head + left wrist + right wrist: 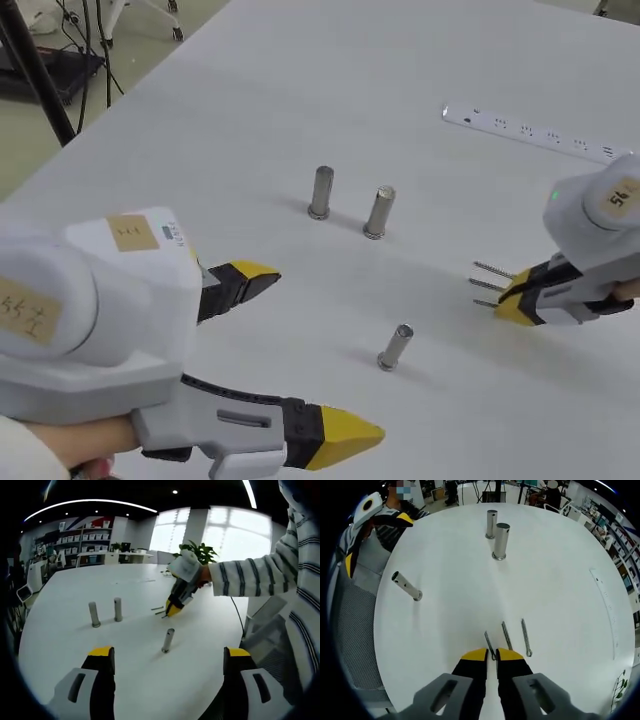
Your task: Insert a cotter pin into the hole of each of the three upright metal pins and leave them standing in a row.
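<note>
Three upright metal pins stand on the white table (250,110): two side by side, one (321,192) and another (379,212), and a third (395,347) nearer me. My right gripper (510,300) rests low at the right, its narrow jaws closed on the looped end of one cotter pin (490,645). Two more cotter pins, one (506,635) and the other (525,637), lie beside it on the table. My left gripper (305,358) hovers at the lower left, open and empty, facing the near metal pin (168,640).
A white power strip (530,132) lies along the far right of the table. Off the table's far left edge are a dark stand and cables (45,70). A person's striped sleeve (250,572) holds the right gripper (172,611).
</note>
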`<state>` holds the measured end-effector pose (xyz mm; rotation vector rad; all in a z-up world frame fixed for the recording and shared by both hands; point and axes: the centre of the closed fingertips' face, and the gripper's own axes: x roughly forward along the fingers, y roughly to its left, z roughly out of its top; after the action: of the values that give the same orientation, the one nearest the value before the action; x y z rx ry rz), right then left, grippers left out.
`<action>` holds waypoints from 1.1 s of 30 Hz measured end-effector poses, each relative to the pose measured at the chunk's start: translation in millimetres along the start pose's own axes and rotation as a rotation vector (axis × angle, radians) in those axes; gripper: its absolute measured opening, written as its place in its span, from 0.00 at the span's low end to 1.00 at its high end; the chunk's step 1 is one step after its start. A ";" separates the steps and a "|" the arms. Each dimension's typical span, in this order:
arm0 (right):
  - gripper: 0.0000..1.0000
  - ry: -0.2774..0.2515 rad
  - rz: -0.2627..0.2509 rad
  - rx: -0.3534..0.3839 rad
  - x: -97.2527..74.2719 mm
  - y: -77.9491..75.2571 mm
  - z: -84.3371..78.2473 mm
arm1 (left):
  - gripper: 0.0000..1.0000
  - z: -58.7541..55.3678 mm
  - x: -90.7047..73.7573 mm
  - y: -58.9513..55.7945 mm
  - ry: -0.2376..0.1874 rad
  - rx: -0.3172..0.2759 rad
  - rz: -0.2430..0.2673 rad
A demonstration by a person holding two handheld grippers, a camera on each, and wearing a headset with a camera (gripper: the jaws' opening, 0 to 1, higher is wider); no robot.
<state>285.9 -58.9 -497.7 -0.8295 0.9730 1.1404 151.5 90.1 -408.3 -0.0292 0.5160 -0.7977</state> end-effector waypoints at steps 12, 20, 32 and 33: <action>0.00 0.000 -0.025 0.003 1.0 -5.5 0.3 | 0.87 -0.6 0.3 -1.4 0.004 0.004 -0.005; 0.00 -0.010 -0.053 -0.085 0.3 -3.8 1.3 | 0.84 0.4 0.4 -2.8 0.005 -0.007 -0.012; 0.00 -0.037 -0.111 -0.143 -14.5 5.0 4.0 | 0.83 6.6 4.3 -6.4 0.006 -0.014 -0.039; 0.00 -0.048 -0.120 -0.136 -18.1 5.8 5.3 | 0.83 8.1 5.2 -6.5 0.004 -0.010 -0.039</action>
<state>279.1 -59.0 -479.1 -0.9527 0.8026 1.1267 153.8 80.5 -402.1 -0.0468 0.5244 -0.8334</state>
